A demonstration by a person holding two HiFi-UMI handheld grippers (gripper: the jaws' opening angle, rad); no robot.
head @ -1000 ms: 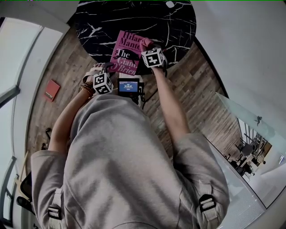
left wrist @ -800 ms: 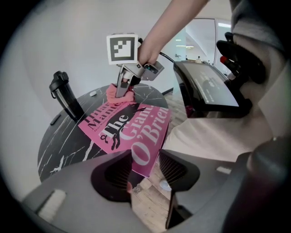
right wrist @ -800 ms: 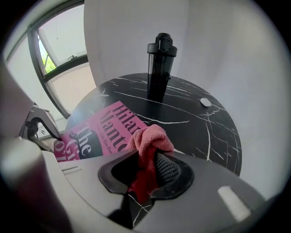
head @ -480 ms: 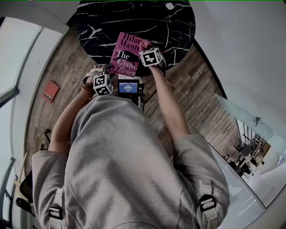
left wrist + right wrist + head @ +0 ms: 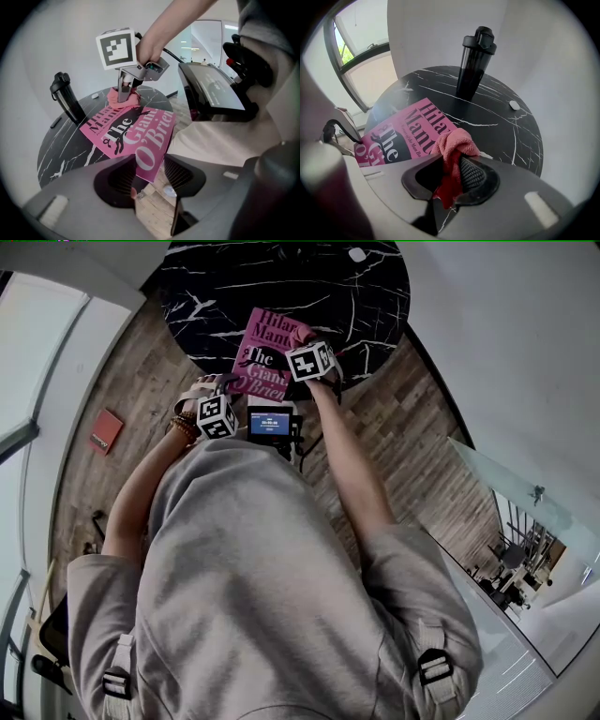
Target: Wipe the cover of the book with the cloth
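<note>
A pink book (image 5: 264, 351) lies on the round black marble table (image 5: 206, 287), its near corner over the table's edge. My right gripper (image 5: 302, 339) is shut on a bunched pink cloth (image 5: 453, 143) and holds it down on the book's right part; the left gripper view shows that cloth (image 5: 121, 100) on the cover's far end. My left gripper (image 5: 225, 386) stays at the book's near corner. In its own view the jaws (image 5: 150, 176) stand apart, with that corner (image 5: 151, 161) reaching into the gap and floor showing below it.
A tall black bottle (image 5: 476, 56) stands at the back of the table, and a small white thing (image 5: 514, 105) lies to its right. A screen device (image 5: 270, 421) hangs at the person's chest. A red object (image 5: 106, 430) lies on the wooden floor.
My right gripper has slid the cloth a little to the left over the cover. My left gripper and the book have stayed in place.
</note>
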